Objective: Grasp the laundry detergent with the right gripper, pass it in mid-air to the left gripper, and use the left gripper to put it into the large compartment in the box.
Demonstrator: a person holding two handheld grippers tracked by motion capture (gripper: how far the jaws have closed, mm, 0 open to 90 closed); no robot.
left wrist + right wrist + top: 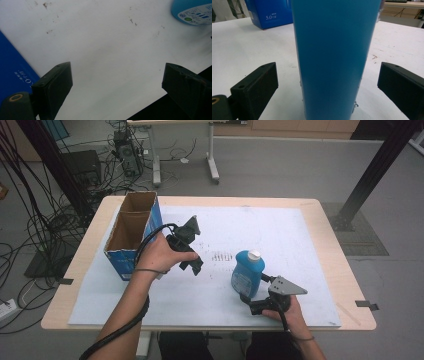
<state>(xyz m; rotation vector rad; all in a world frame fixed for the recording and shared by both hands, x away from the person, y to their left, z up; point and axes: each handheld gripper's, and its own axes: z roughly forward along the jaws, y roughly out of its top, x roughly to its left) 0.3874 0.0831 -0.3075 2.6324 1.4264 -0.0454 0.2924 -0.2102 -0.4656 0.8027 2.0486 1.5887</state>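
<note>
On the white sheet (300, 245) stands an upright blue bottle (247, 276), white cap, label on front; right gripper (252, 301) jaws spread around it, not touching; left gripper (192, 262) jaws spread, empty.

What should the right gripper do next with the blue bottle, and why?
Probably close the right gripper on the blue bottle. The bottle stands upright between its jaws, with a gap on each side, so nothing grips it. The left gripper hangs open over the white mat, beside the open cardboard box.
</note>
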